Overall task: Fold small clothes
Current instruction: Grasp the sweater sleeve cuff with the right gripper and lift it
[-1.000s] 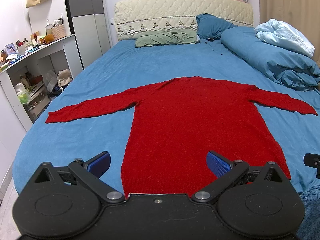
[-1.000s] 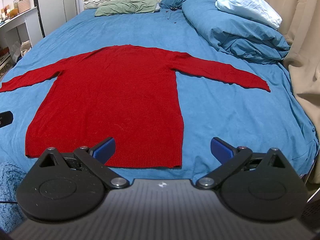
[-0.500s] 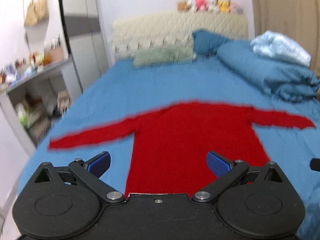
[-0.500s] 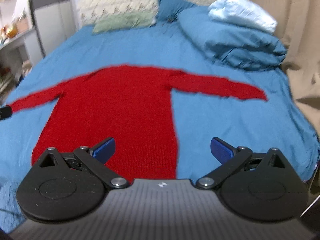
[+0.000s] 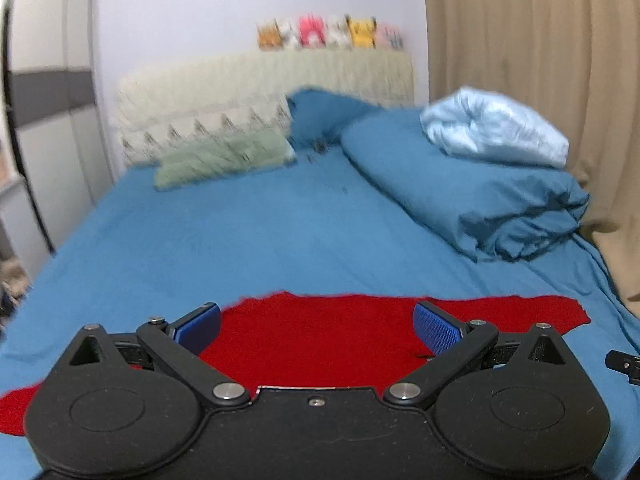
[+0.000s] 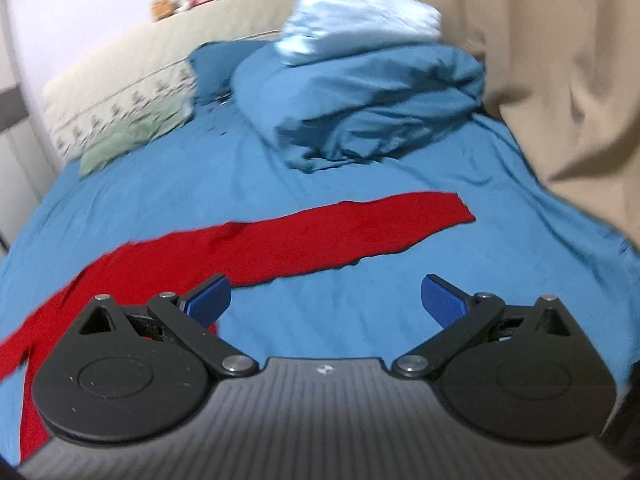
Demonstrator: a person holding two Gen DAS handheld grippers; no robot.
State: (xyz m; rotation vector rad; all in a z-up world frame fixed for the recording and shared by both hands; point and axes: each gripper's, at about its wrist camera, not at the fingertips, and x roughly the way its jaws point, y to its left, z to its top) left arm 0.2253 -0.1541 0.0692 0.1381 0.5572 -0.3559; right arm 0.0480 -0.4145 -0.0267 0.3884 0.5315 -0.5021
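Bedsheet [image 5: 280, 232], smooth blue cotton, stretches bare from the pale green pillow [image 5: 224, 156] rightward to the lumpy folded duvet [image 5: 472, 192]. The red knit sweater [image 5: 320, 336] lies flat near the foot edge, its right sleeve [image 6: 360, 228] reaching toward the beige curtain [image 6: 560, 60]. Left gripper [image 5: 316, 326] hovers wide over the sweater body, right gripper [image 6: 326, 296] wide above bare sheet just beside the sleeve.

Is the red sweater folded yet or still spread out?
Spread, as far as visible: the red sweater lies flat on the bed, sleeve extended. Its lower body is out of view.
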